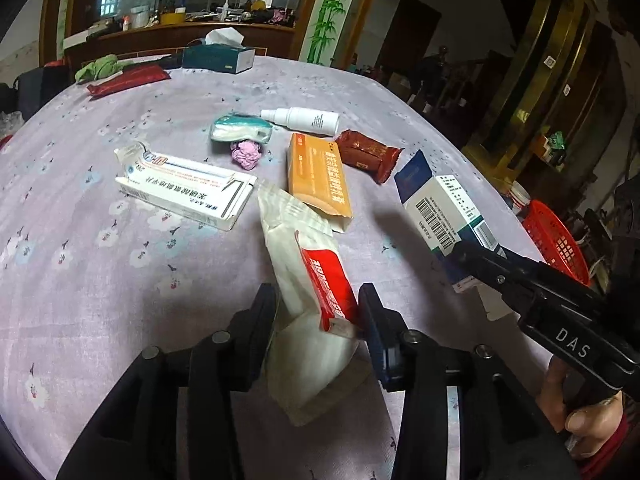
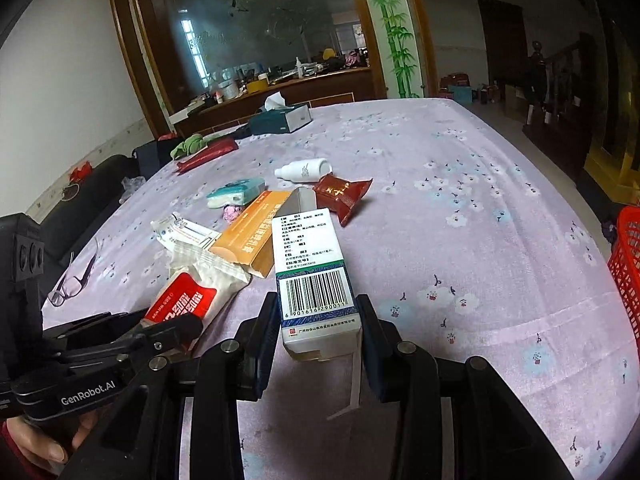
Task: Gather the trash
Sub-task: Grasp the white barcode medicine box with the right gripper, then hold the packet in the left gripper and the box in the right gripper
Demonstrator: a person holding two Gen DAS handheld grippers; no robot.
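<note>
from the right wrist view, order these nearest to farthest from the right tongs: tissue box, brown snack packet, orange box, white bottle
1. orange box, just ahead, left
2. brown snack packet, mid-table, slightly right
3. white bottle, just behind the packet
4. tissue box, far edge

A lilac flowered table (image 2: 500, 200) is carrying an orange box (image 1: 318, 176), a white bottle (image 1: 304, 120), a brown packet (image 1: 368, 154), glasses (image 2: 72, 280) and a tissue box (image 1: 218, 58).

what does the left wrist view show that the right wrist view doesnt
Only the left wrist view: the right gripper from outside, shut on the blue-and-white barcode carton.

Only the right wrist view: dark-framed eyeglasses on the cloth, and the left gripper from outside.

Both: the red-and-white plastic wrapper, orange cardboard box, white spray bottle, red mesh basket.
</note>
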